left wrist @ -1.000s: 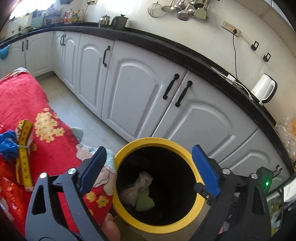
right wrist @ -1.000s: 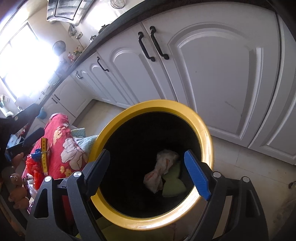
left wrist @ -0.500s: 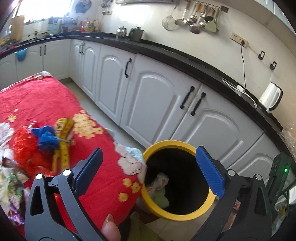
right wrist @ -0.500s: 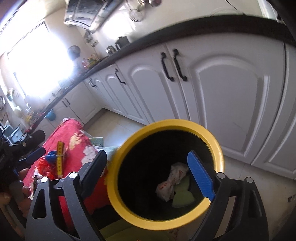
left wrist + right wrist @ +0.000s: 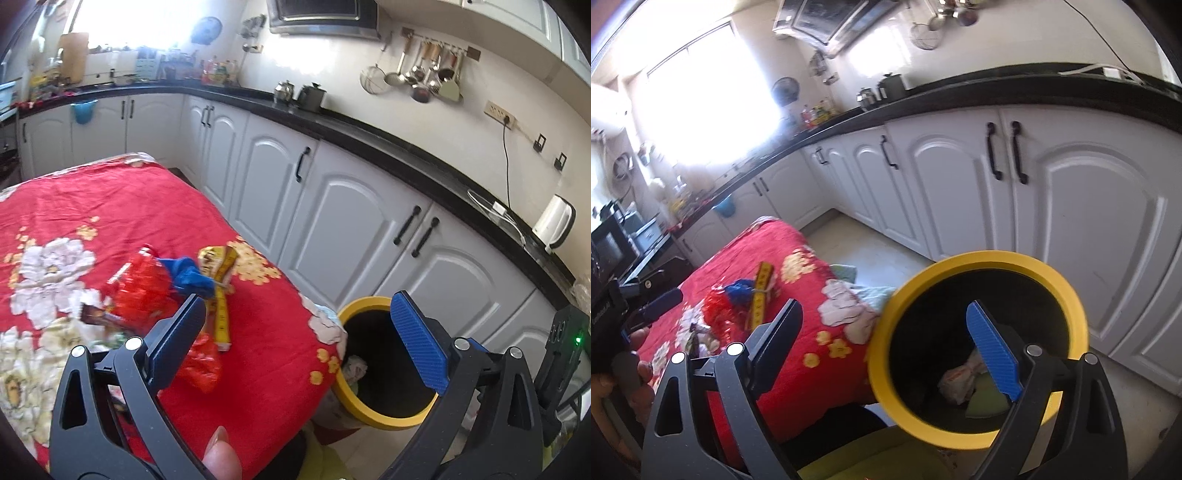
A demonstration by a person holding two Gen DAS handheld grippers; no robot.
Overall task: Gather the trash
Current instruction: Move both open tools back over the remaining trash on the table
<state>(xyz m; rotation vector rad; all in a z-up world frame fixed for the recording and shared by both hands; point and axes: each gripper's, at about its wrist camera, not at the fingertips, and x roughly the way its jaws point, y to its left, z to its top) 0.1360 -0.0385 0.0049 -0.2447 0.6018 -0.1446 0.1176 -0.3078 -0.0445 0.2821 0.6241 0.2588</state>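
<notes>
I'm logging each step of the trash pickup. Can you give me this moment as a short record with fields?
setting: kitchen, white cabinets
bin: yellow-rimmed bin on the floor beside the table
in bin: crumpled wrapper, green scrap
table: red floral cloth
left to collect: red wrapper, blue scrap, yellow tape measure
left gripper: open, empty
right gripper: open, empty, jaws just opening

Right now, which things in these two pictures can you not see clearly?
- Left wrist view: the yellow-rimmed black bin is partly covered by the left claw; its contents are mostly hidden.
- Left wrist view: the wrappers overlap; the count is unclear.
- Right wrist view: the window is overexposed.
</notes>
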